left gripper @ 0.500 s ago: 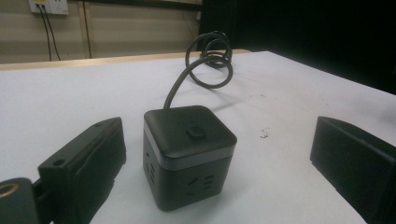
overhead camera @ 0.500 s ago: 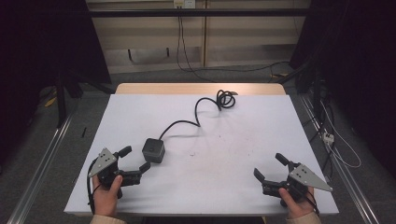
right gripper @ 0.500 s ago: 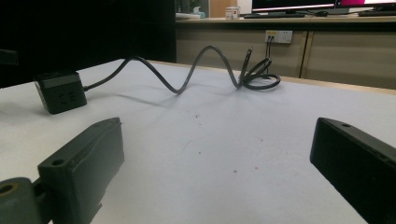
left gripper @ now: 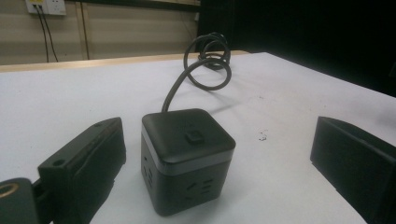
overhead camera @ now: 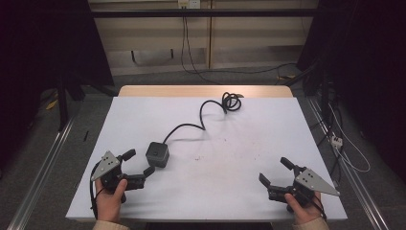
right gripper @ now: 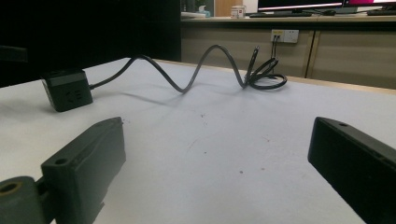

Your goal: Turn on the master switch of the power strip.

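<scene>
While both grippers' jaws stand apart, the left gripper [overhead camera: 139, 165] nears an unlabelled black socket cube [overhead camera: 157, 154] — right gripper [overhead camera: 276, 175] well apart.

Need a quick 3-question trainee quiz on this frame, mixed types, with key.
1. True or false: the left gripper is shut on the cube socket.
2. Which gripper is nearer the cube socket: A) left, B) right?
3. Fill in: the cord runs from the cube to a coil at the table's ____ edge.

Key:
1. False: its jaws are open, and the cube stands just ahead of them.
2. A.
3. far.
</scene>
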